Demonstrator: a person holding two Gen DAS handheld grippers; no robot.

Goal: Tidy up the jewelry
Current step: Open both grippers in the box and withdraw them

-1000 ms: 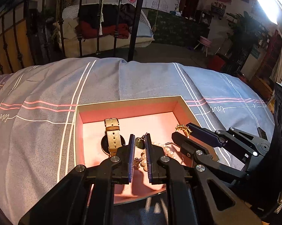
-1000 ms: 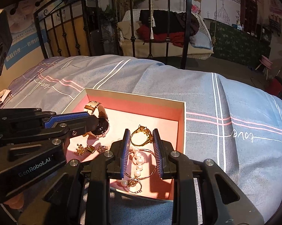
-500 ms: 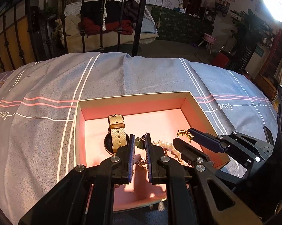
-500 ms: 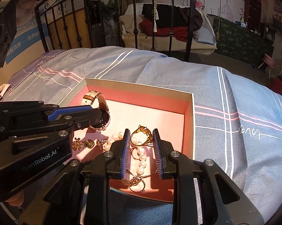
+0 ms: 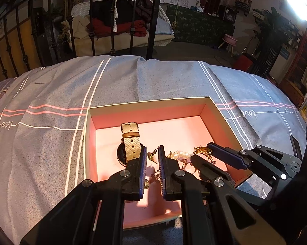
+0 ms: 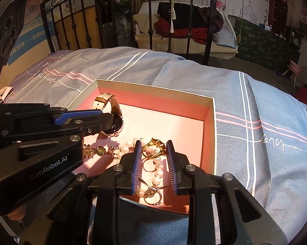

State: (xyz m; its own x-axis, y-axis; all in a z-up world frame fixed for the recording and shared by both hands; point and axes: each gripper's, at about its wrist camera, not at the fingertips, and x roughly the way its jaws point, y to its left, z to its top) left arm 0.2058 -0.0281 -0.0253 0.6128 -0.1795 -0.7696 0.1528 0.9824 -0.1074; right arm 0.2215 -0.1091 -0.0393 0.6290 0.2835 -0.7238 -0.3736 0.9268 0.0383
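A shallow box (image 5: 149, 102) (image 6: 211, 120) with a pink inside lies on the bed. In it lie a watch with a tan strap (image 5: 131, 140) (image 6: 110, 110), a pearl bracelet (image 6: 156, 164) (image 5: 180, 154), a gold ring (image 6: 154, 147) (image 5: 202, 150) and small earrings (image 6: 92, 150). My left gripper (image 5: 152, 153) hovers low over the box with a narrow gap between its pads, holding nothing. My right gripper (image 6: 153, 145) is open over the pearls and gold ring. Each gripper shows in the other's view.
The bed has a grey-blue sheet (image 5: 153, 77) with white and pink lines. A black iron bed rail (image 5: 153, 16) stands at the far edge. Beyond it is a wicker swing seat (image 6: 186, 30) with clothes.
Both grippers have drawn back and risen slightly from the box. The jewelry stays where it lay. The jaw gaps look unchanged.
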